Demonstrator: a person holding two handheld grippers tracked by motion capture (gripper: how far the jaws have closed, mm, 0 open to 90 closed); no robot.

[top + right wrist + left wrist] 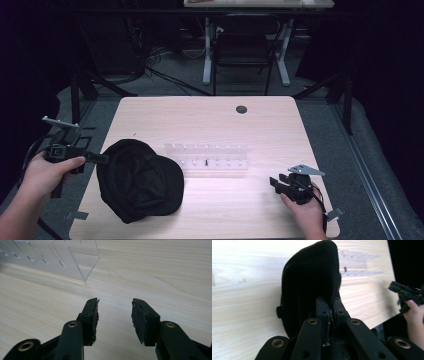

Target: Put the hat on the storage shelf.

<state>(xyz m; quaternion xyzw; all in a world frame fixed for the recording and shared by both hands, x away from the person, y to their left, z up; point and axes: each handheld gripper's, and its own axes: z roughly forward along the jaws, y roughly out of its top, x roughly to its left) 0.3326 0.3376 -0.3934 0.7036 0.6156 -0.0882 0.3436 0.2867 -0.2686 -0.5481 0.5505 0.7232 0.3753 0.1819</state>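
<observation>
High view: black cap [138, 180] lies on worktop [210, 120] at left front, clear rack [207, 159] just beside it. Left gripper [102, 159] at cap's left edge; right gripper [276, 183] near front right.

Left gripper view: left gripper [328, 315] clamped on cap [312, 277] edge.

Right gripper view: right gripper [114, 312] spread wide, holding nothing, above bare worktop [162, 277]; rack [57, 260] corner ahead.

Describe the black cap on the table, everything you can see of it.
The black cap is soft, matte fabric, lying on the near-left part of the light wooden table, its right edge close to a clear plastic rack. The left gripper meets its left edge, jaws closed with the cap's rim apparently pinched between them. A small tab shows on one side.
</observation>
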